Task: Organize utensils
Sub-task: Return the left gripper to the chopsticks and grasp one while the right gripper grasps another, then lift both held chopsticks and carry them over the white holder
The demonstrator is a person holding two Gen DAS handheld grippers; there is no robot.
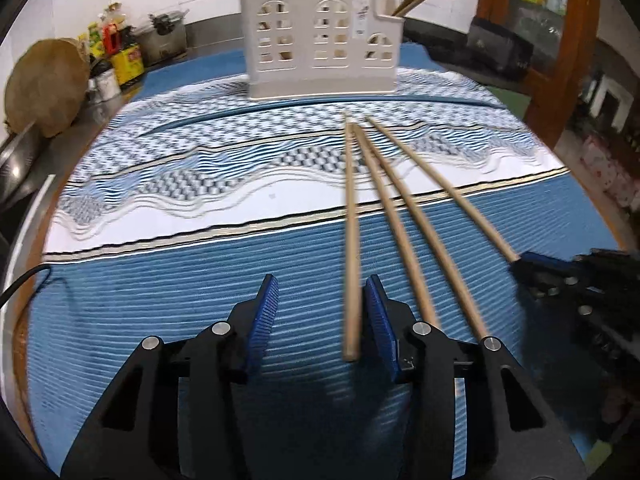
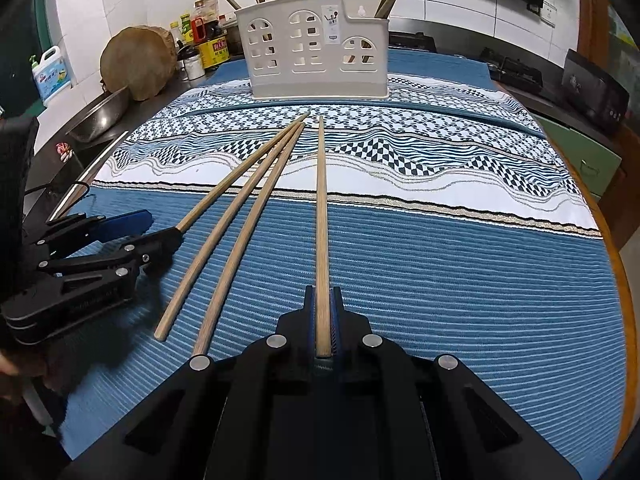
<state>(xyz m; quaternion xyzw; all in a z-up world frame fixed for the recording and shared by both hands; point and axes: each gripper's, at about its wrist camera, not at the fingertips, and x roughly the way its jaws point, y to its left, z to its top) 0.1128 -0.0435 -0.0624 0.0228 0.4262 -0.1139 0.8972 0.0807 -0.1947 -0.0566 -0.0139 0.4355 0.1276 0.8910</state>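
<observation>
Several long wooden chopsticks lie fanned on the blue patterned cloth (image 2: pixel 460 280), their tips pointing at a cream utensil holder (image 1: pixel 320 40) (image 2: pixel 316 48) that has more sticks standing in it. My left gripper (image 1: pixel 323 280) (image 2: pixel 156 226) is open. The leftmost chopstick (image 1: pixel 351 240) (image 2: pixel 224 188) lies between its jaws, close to the right pad (image 1: pixel 378 316) and well apart from the left one. My right gripper (image 2: pixel 322 290) (image 1: pixel 518 262) is shut on the rightmost chopstick (image 2: pixel 322 220) (image 1: pixel 440 188) near its thick end. Two more chopsticks (image 2: pixel 224 256) lie loose between those two.
A round wooden chopping block (image 2: pixel 138 62) leans at the back left beside bottles and tins (image 2: pixel 204 32) and a metal bowl (image 2: pixel 100 116). Black appliances (image 2: pixel 592 88) stand at the back right. A black cable (image 1: pixel 24 280) runs along the table's left edge.
</observation>
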